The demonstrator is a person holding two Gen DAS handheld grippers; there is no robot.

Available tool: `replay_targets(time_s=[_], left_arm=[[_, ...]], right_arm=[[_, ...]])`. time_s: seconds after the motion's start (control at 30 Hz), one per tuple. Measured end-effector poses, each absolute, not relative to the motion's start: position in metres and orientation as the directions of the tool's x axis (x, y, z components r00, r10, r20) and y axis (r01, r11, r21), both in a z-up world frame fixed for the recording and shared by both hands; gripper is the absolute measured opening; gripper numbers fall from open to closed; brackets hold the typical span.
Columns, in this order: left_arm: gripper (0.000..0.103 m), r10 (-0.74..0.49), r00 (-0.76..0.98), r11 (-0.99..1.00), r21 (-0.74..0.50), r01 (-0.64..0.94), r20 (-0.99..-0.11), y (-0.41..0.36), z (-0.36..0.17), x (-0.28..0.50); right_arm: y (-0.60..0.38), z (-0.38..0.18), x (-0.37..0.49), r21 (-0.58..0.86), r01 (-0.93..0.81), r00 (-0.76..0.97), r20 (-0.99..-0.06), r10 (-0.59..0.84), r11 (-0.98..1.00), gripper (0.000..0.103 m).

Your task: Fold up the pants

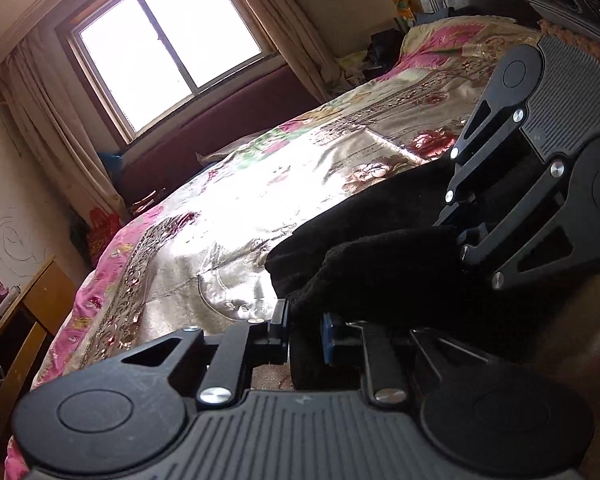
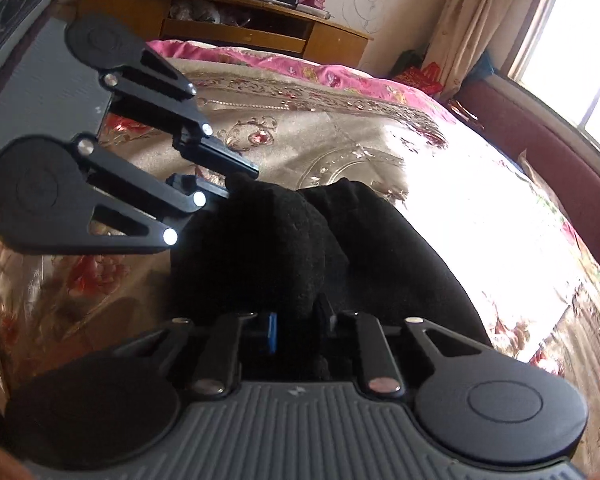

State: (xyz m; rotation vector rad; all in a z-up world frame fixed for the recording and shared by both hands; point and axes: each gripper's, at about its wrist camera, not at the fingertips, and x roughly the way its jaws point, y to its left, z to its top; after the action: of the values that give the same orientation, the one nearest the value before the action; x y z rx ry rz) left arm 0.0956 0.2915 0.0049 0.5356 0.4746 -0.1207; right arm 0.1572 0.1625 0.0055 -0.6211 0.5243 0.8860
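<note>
Black fleece pants (image 1: 380, 248) lie bunched on a shiny floral bedspread (image 1: 228, 208). My left gripper (image 1: 305, 332) is shut on a thick fold of the pants at the bottom of the left wrist view. My right gripper (image 1: 462, 236) comes in from the right and is also shut on the pants. In the right wrist view the pants (image 2: 284, 248) fill the middle, my right gripper (image 2: 300, 330) clamps them at the bottom, and my left gripper (image 2: 230, 184) grips them from the upper left. The two grippers are close together.
The bedspread (image 2: 340, 148) runs on toward a window (image 1: 168, 48) with curtains and a dark red padded ledge (image 1: 228, 128). A wooden desk (image 2: 228, 28) with a monitor stands past the foot of the bed. Pillows and clutter lie at the bed's head (image 1: 428, 36).
</note>
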Motion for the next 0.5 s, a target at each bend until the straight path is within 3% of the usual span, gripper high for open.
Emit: replay_targets(time_s=[0.1,0.27,0.33,0.5], left_arm=[[0.023,0.07,0.913,0.867,0.477,0.143,-0.402,0.299,0.01,0.09],[0.023,0.154,0.861,0.896,0.436,0.085,-0.485,0.317,-0.015,0.091],[0.023,0.161,0.861,0.898,0.433,0.074,-0.482,0.316,-0.013,0.081],[0.023,0.094,0.878,0.891,0.433,0.135,-0.469,0.303,0.001,0.066]], right_arm=[[0.154,0.018,0.148,-0.269,-0.825,0.544,-0.616,0.57,0.497,0.013],[0.173,-0.019,0.139,-0.223,-0.837,0.5,-0.681,0.535,0.5,0.014],[0.18,-0.024,0.133,-0.251,-0.826,0.529,-0.656,0.539,0.505,0.014],[0.167,-0.015,0.144,-0.158,-0.816,0.513,-0.642,0.57,0.556,0.011]])
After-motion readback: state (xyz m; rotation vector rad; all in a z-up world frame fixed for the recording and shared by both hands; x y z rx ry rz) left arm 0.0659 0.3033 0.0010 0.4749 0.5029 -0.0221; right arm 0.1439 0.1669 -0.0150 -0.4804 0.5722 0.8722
